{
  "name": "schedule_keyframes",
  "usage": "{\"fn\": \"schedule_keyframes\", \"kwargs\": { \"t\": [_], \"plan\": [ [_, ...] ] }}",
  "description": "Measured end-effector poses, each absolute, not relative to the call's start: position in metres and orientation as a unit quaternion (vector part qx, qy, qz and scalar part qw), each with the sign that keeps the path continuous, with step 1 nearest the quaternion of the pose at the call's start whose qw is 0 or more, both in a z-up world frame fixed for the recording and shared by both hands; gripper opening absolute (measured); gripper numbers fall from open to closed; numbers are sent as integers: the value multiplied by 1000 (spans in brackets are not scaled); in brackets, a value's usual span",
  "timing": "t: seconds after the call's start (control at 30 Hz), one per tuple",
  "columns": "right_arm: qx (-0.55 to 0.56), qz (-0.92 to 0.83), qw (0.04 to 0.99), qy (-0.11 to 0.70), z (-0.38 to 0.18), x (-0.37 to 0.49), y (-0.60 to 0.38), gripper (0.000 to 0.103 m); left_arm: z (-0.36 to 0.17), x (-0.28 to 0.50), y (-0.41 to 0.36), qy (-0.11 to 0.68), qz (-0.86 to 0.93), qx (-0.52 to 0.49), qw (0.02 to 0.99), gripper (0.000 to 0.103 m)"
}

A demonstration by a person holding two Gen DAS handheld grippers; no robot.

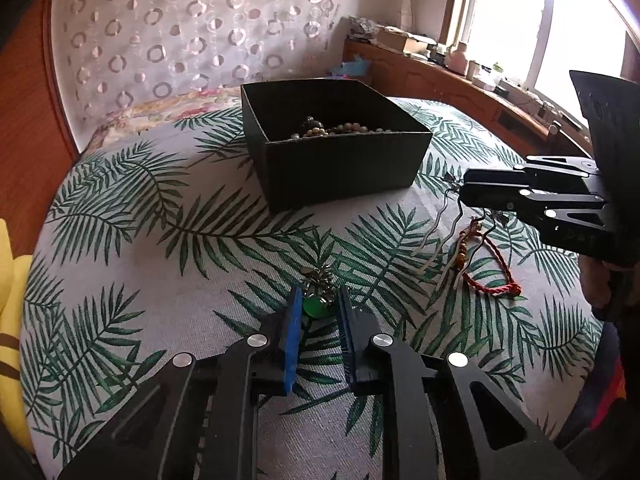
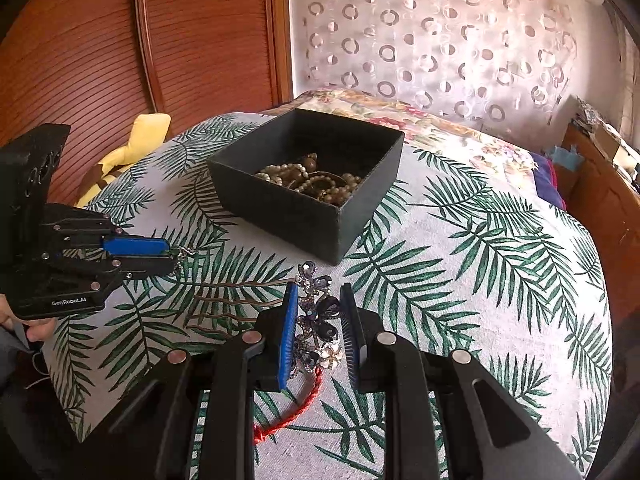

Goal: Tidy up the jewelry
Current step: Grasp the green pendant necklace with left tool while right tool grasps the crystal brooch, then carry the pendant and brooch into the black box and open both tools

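Straight to the box: an open, matte black square cardboard box (image 2: 308, 200) sits at twelve o'clock on the palm-leaf-print cloth (image 2: 460, 280), and inside it lies a tangle of cream pearl-like bead strands (image 2: 320, 180) mixed with darker brown beads (a proper heap in there).

Down at six o'clock in the right wrist view, the right gripper (image 2: 318, 330) is clamped on a jewelled hair comb with dark blue stones, small sparkling settings and a pale flower (image 2: 316, 320); its wavy brown metal prongs trail out toward nine o'clock. Under it lies a braided red cord bracelet (image 2: 296, 412), flat on the cloth.

In the left wrist view, the left gripper (image 1: 319, 304) has its blue-padded jaws drawn in on a round green pendant with a cluster of silvery metal charms (image 1: 318, 296), which sits between the tips, at six o'clock from the box.

At nine o'clock, a soft yellow plush toy (image 2: 132, 140) rests at the cloth's edge.
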State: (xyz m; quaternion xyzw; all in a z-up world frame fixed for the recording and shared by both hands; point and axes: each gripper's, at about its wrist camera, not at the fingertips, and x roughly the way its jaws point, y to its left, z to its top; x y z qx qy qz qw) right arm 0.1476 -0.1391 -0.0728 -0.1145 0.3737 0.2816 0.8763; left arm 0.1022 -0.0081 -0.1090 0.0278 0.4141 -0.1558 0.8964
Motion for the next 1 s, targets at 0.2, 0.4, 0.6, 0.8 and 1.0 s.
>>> {"fn": "schedule_keyframes", "kwargs": {
  "t": [0.2, 0.4, 0.6, 0.8, 1.0],
  "plan": [
    [-116, 285, 877, 369, -69, 145, -135, 23, -104, 99, -9, 403, -157, 24, 901, 15],
    [-116, 285, 879, 363, -61, 146, -136, 23, -87, 95, -8, 382, -157, 12, 911, 15],
    [-116, 286, 883, 353, -49, 148, -136, 23, -58, 94, -4, 351, -159, 5, 923, 15],
    [-114, 286, 890, 336, -30, 153, -134, 23, -32, 104, -5, 325, -157, 7, 933, 15],
    [-111, 282, 898, 320, -14, 163, -132, 23, -10, 117, -9, 304, -154, 15, 940, 15]
  ]
}}
